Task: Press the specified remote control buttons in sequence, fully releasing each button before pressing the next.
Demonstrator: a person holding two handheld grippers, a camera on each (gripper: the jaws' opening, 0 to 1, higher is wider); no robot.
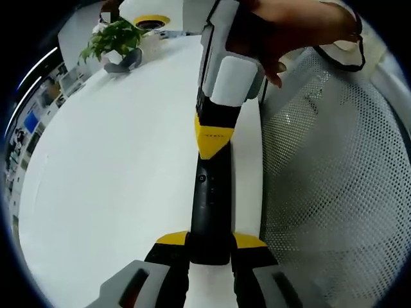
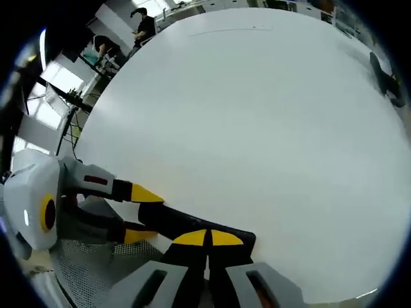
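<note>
Slim black remote (image 1: 209,205), clamped in left claw (image 1: 210,251)

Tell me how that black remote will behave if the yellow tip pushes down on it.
The remote looks stiff, so it probably won't bend. Held at one end by the left gripper, its free end may pivot under the right gripper. Its smooth casing could slip.

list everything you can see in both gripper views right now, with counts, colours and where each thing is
slim black remote control: one, black, over the table's edge, clamped at its near end by the left tool, the right tool's closed tips on its top
round white table: one, white, under the remote
green potted plant in a grey pot: one, far table edge
white perforated mesh chair: one, beside the table
left tool: one, yellow-tipped, shut on the remote
right tool: one, yellow-tipped, shut
person's hand: one, gripping the right tool
</note>
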